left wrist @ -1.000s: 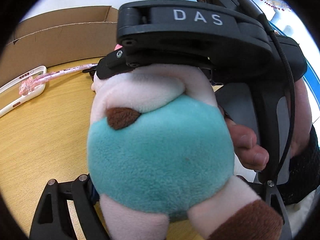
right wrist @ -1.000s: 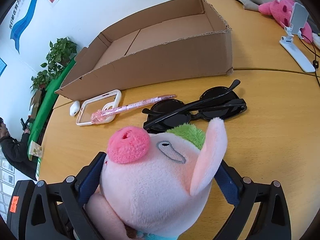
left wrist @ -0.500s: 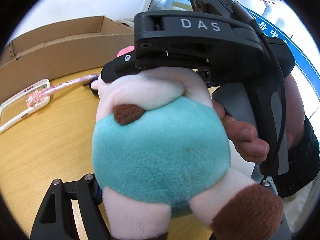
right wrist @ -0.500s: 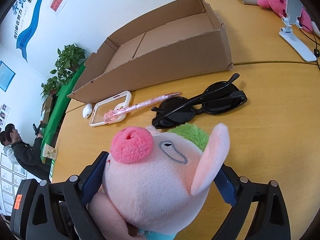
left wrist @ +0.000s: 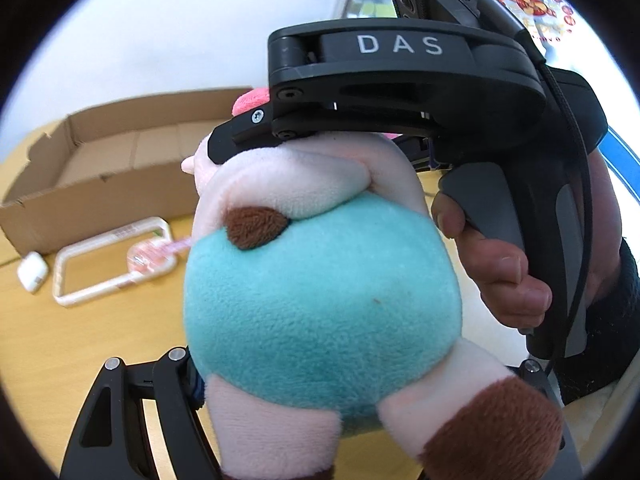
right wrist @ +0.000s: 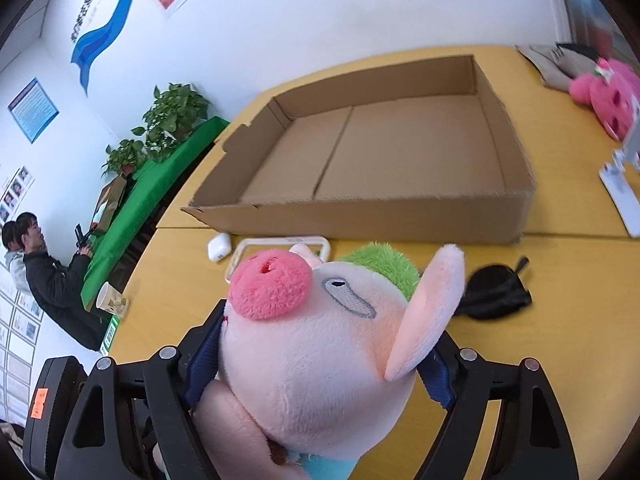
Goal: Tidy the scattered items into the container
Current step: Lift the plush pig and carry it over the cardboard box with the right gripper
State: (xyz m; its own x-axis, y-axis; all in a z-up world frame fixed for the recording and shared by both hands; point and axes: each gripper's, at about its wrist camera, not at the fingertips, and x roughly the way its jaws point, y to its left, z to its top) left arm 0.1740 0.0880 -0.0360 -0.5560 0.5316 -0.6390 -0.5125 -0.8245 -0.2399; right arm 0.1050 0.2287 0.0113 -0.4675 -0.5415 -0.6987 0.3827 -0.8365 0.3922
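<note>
A plush pig (left wrist: 320, 300) with a teal belly, pink snout and green tuft hangs above the yellow table, held from two sides. My left gripper (left wrist: 356, 364) is shut on its body. My right gripper (right wrist: 320, 360) grips the head (right wrist: 320, 340), blue pads (right wrist: 204, 360) pressing both cheeks while the jaws are closing further. The right gripper's black housing (left wrist: 400, 80) and the hand holding it fill the left wrist view's upper right. The open cardboard box (right wrist: 400, 216) lies beyond, nothing visible inside it. The pig hides part of the table.
In front of the box (left wrist: 100, 192) lie a white phone case (left wrist: 112, 268), a pink pen (left wrist: 152, 252), a white earbud case (right wrist: 219, 246) and black sunglasses (right wrist: 496, 292). A pink plush (right wrist: 604, 96) and white stand (right wrist: 620, 176) sit right. People (right wrist: 48, 280) sit far left.
Both grippers have risen with the pig between them. The box floor has come into view and the table items now look lower and farther off.
</note>
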